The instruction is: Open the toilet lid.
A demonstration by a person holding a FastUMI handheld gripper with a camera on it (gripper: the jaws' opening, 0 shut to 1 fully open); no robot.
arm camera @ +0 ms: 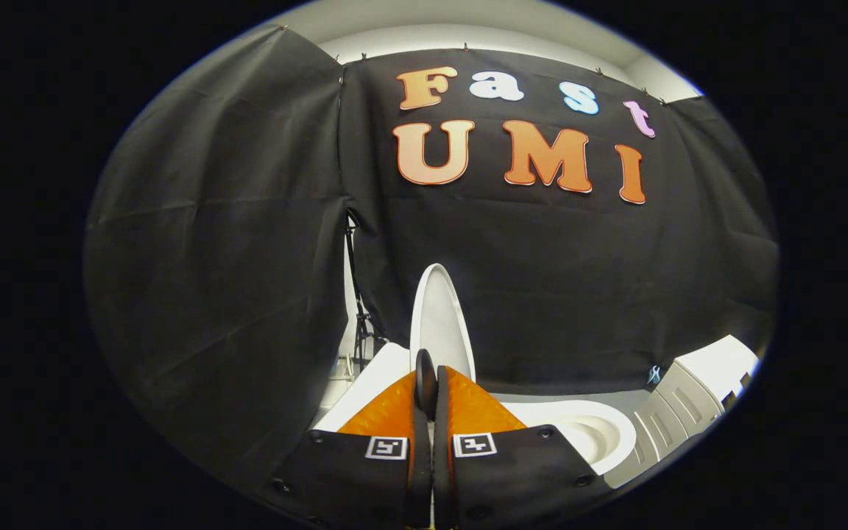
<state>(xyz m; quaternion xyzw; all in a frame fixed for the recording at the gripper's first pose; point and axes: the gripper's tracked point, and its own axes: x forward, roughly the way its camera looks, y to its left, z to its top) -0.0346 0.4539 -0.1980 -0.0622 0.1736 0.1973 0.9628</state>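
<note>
Jaws closed together; toilet lid upright just beyond; bowl uncovered.

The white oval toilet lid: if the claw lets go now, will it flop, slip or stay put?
The white oval toilet lid looks like rigid moulded plastic, so probably no flopping. It stands nearly upright, so it may stay put or tip. Its glossy face could slip. The claw fingers look closed at its lower edge.

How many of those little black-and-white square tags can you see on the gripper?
2. One square tag sits on the left finger, the other square tag on the right finger, side by side behind the gripper, whose fingers are closed together ahead of the raised toilet lid. More may be hidden.
</note>
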